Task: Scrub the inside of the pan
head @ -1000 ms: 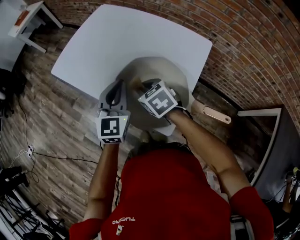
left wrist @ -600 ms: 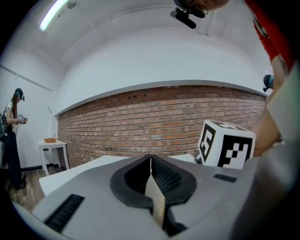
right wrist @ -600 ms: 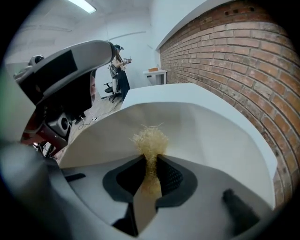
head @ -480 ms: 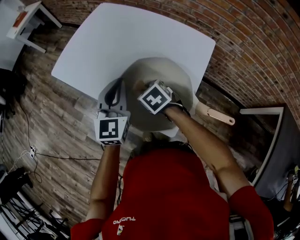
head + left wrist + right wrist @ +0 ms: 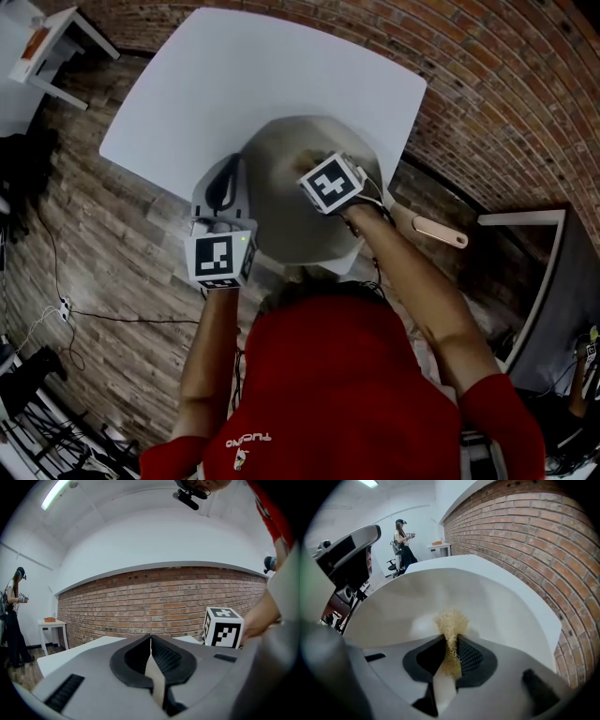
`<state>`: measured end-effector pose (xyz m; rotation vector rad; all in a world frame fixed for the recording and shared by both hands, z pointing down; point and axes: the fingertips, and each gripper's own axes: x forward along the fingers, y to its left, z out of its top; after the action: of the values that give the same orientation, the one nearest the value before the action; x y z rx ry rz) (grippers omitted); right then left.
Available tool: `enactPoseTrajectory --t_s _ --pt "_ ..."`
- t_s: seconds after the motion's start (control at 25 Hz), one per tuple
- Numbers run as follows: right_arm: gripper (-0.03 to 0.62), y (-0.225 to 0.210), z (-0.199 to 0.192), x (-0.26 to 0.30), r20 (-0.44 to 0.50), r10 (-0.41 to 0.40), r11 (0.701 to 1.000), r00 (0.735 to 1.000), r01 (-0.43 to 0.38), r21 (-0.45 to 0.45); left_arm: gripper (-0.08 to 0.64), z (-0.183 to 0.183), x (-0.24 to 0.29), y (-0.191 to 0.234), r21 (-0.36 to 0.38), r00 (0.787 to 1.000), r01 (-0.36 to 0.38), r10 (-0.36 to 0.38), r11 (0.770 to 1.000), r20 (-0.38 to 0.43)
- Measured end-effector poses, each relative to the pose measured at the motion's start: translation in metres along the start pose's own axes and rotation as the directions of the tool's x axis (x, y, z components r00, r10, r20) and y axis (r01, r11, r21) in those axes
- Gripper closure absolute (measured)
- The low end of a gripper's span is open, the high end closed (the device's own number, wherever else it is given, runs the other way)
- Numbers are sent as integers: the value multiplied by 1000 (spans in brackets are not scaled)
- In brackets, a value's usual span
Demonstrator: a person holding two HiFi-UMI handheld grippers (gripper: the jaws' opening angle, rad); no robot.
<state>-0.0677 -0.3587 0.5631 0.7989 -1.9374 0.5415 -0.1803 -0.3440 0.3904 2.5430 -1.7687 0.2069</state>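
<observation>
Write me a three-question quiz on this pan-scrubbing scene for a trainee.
1. What is between the jaws of the right gripper?
A. a blue sponge
B. a tan fibrous scrubber
C. nothing

2. True or false: the left gripper is shut on the rim of the pan.

3. Fill in: the pan stands on a white ____.

Key: 1 B; 2 true; 3 table.

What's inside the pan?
A straw-coloured scrubber, pinched in the right gripper's jaws, sits against the pan's pale inside. The rest that shows looks bare. In the head view the gripper and hand cover part of the floor.
</observation>
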Motion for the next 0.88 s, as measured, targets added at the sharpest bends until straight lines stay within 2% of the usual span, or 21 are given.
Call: enactPoseTrajectory --t_s 0.08,0.16,0.28,0.4,0.48,0.6,0.88 --pt "517 5 -1 -3 1 17 1000 1000 -17 -1 545 0 0 0 -2 1000 2 -2 1000 2" --pt "517 24 -2 -8 -13 71 997 997 -71 -12 545 0 0 0 -4 1000 2 -2 1000 3" --pt "517 58 2 -11 -16 135 986 991 -136 -95 545 0 0 2 -6 1000 -3 3 1000 4" --pt "517 86 1 -8 -46 160 969 986 -166 -181 545 1 -2 5 -10 1000 -9 9 1000 4" --pt "517 96 -3 -3 -71 166 962 984 -177 -207 545 2 -4 7 -11 1000 -13 13 1000 6" --pt "517 89 -10 1 -92 149 966 984 -165 -198 545 2 -5 9 -11 1000 -13 13 1000 8" --pt "517 43 -27 -6 -126 86 990 988 -99 -101 545 1 -2 4 -15 1000 2 -2 1000 11"
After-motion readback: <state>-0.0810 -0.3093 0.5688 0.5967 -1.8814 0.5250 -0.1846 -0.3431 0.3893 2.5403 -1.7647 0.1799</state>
